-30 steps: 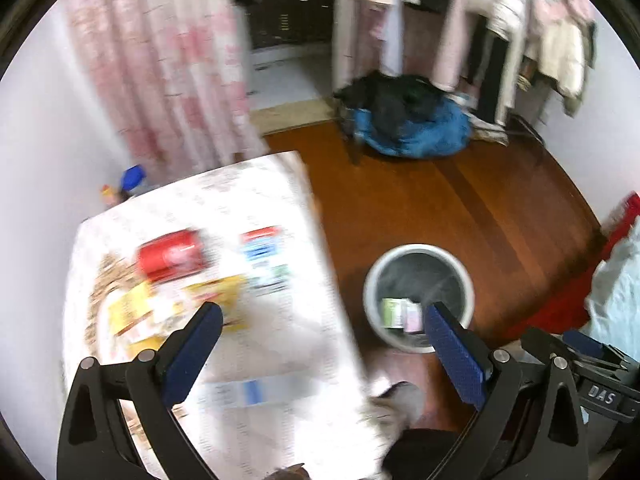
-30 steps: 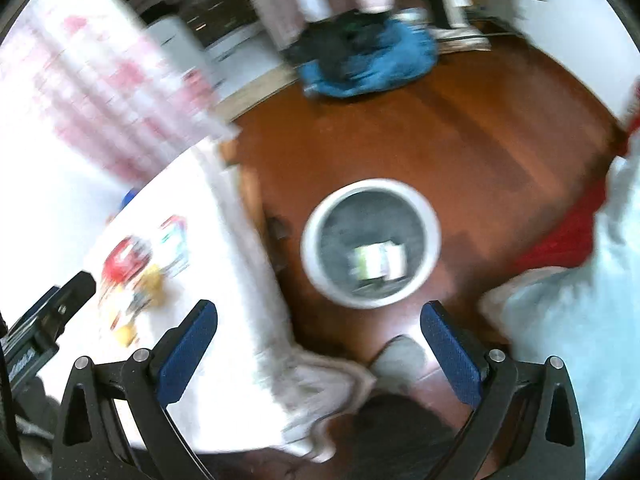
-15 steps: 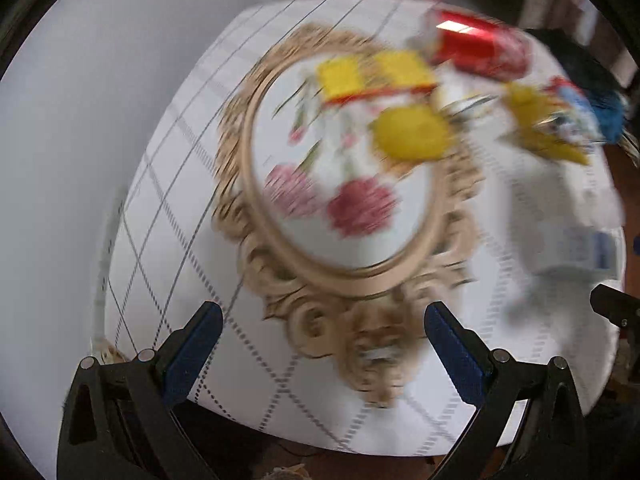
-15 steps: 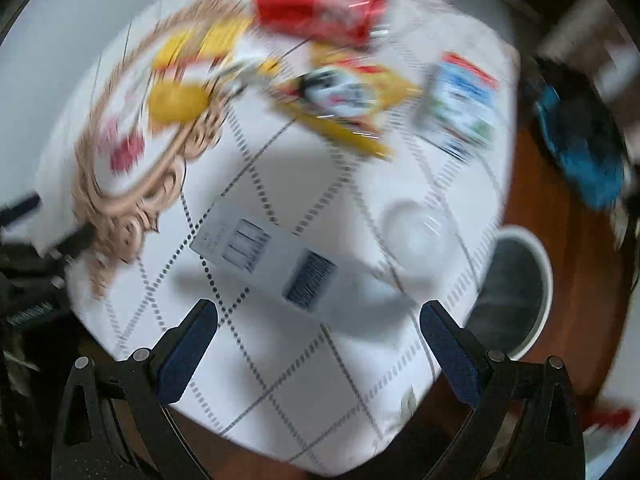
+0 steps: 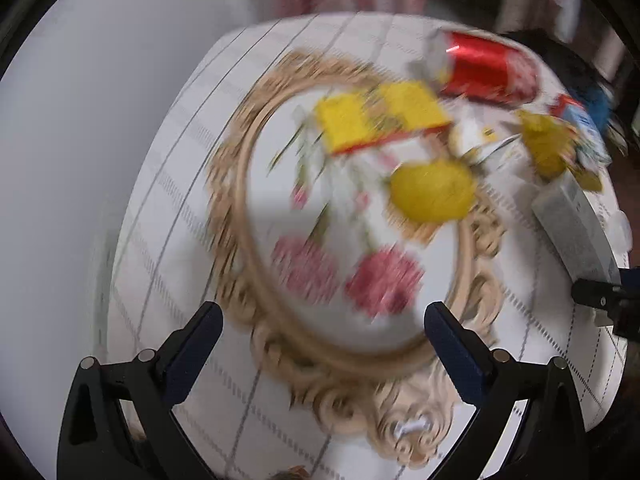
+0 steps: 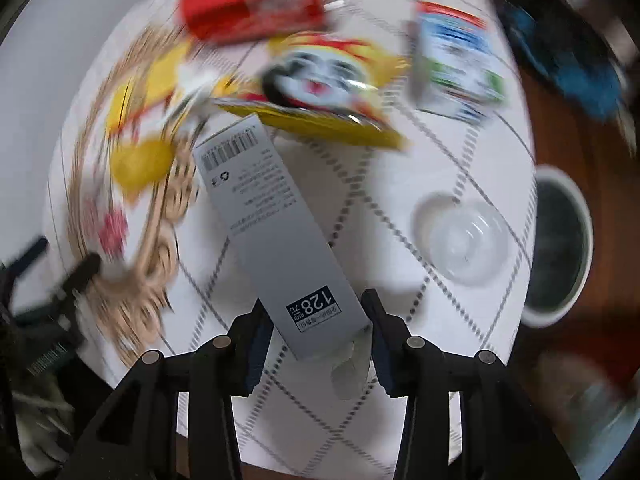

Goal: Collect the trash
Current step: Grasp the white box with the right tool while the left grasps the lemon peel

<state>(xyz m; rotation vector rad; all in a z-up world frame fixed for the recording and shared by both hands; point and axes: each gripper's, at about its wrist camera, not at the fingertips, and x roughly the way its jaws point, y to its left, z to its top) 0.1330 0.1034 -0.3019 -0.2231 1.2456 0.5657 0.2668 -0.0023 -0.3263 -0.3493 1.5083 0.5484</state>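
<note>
While my right gripper [image 6: 316, 330] has its jaws narrowed on the near end of the grey carton [image 6: 276, 236], my left gripper [image 5: 322, 334] hangs with jaws wide apart and empty above the counter [image 5: 168, 184]. Beyond the carton's far end lie the yellow snack bag [image 6: 320, 92] and the red can [image 6: 256, 4]. To its right stand the clear cup [image 6: 466, 240] and, on the floor, the bin [image 6: 560, 236].

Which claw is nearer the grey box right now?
Right. The right claw has its fingers on either side of the grey box's near end. The left claw hangs open over the floral print, with the box off to its right.
</note>
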